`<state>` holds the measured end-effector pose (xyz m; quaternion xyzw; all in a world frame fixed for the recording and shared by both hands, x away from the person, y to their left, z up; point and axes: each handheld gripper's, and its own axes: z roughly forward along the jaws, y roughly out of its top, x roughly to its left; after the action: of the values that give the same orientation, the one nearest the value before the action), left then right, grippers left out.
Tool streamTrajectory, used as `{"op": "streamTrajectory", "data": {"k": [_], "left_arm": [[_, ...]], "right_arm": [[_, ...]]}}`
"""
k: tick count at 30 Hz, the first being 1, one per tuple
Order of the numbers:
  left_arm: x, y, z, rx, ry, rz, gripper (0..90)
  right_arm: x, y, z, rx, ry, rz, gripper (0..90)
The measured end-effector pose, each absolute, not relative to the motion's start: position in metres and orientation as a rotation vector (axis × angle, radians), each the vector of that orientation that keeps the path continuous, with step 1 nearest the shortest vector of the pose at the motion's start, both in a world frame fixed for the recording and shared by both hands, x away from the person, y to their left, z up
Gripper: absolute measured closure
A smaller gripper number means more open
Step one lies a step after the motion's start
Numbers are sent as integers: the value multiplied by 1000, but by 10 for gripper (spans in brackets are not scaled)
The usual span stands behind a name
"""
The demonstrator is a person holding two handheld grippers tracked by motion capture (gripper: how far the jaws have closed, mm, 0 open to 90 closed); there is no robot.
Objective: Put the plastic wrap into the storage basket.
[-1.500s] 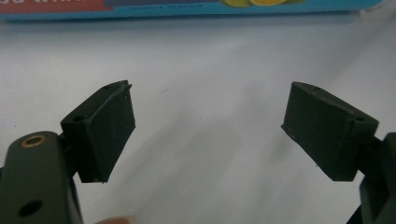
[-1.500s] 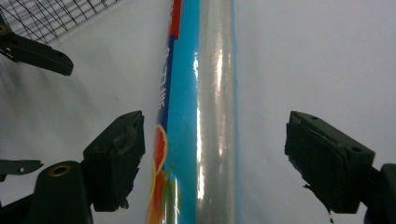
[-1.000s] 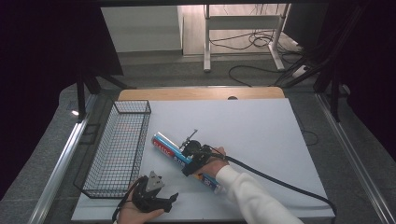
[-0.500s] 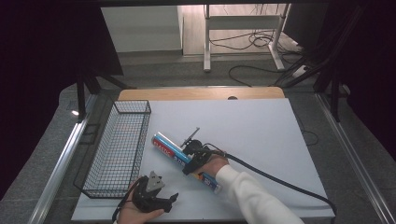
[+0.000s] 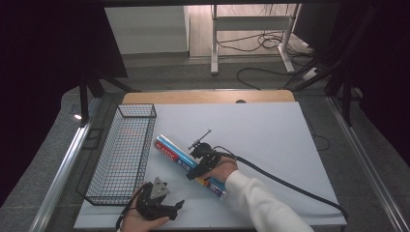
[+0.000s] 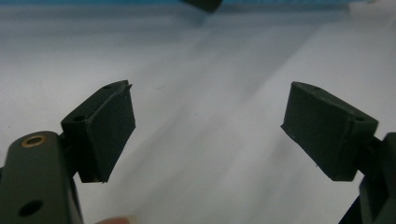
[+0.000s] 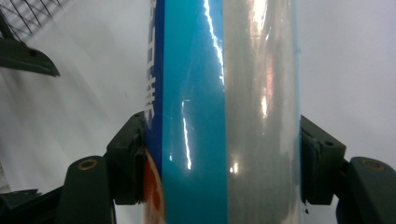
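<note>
Since a second ago little has shifted: the long blue and silver glossy box point(image 5: 188, 167) lies just right of the black wire basket point(image 5: 122, 153), the right gripper point(image 5: 197, 172) clamped across it; the left gripper point(image 5: 164, 209), below the basket, stays spread, holding nothing.
</note>
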<state>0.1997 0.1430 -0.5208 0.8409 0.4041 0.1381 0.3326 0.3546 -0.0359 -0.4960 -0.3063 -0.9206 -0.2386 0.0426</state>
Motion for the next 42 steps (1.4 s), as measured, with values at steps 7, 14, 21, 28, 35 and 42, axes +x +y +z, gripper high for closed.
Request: {"op": "streamTrajectory", "data": {"k": [7, 14, 21, 28, 35, 42], "left_arm": [[199, 142, -521, 2199, 1050, 361, 167], [200, 138, -521, 2204, 1046, 361, 166], [200, 135, -520, 2191, 1042, 360, 167], [203, 131, -519, 2164, 1060, 339, 169], [204, 128, -518, 2147, 1057, 297, 169], [215, 128, -512, 2084, 1088, 223, 171]], "right_arm": [[354, -63, -471, -1012, -2742, -888, 325], [348, -109, -454, -1104, -2655, -1037, 325], [342, -142, -451, -1178, -2580, -1136, 325], [333, -169, -451, -1240, -2520, -1195, 325], [323, -189, -452, -1281, -2465, -1275, 325], [316, -200, -459, -1319, -2425, -1312, 325]]}}
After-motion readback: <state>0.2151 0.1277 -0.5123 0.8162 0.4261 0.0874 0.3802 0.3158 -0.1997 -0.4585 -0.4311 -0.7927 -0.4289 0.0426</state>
